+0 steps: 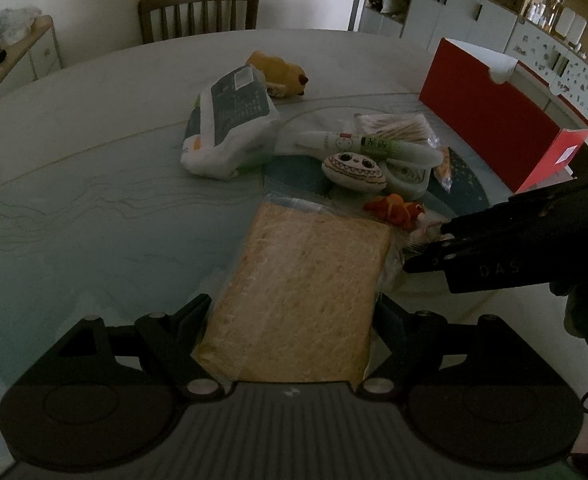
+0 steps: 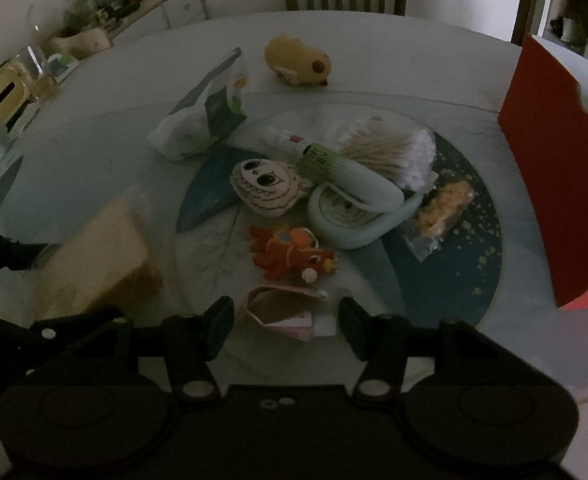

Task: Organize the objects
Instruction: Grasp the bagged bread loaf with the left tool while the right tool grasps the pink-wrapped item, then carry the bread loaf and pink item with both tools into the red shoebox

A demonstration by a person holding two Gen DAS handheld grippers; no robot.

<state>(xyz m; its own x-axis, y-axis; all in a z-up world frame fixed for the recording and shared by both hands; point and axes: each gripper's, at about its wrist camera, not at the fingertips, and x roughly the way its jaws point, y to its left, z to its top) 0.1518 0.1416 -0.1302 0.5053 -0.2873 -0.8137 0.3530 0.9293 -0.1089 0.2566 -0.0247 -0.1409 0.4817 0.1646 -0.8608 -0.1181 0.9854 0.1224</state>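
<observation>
Left wrist: cluttered round table (image 1: 94,160), chair (image 1: 199,12).

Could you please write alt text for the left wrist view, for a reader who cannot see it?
The left hand-held gripper clamps a bagged slice of bread over a round table. Beyond lie a white pouch, toys and a tube, with a red box to the right, where the right hand-held gripper reaches in.

The letters "D A S" stand pale on the black body of the right tool (image 1: 426,249), seen from the left wrist. The printed panel and white label on the grey-and-white bag (image 1: 230,120) and the marks on the white-and-green tube (image 1: 370,145) are too blurred to read.
</observation>
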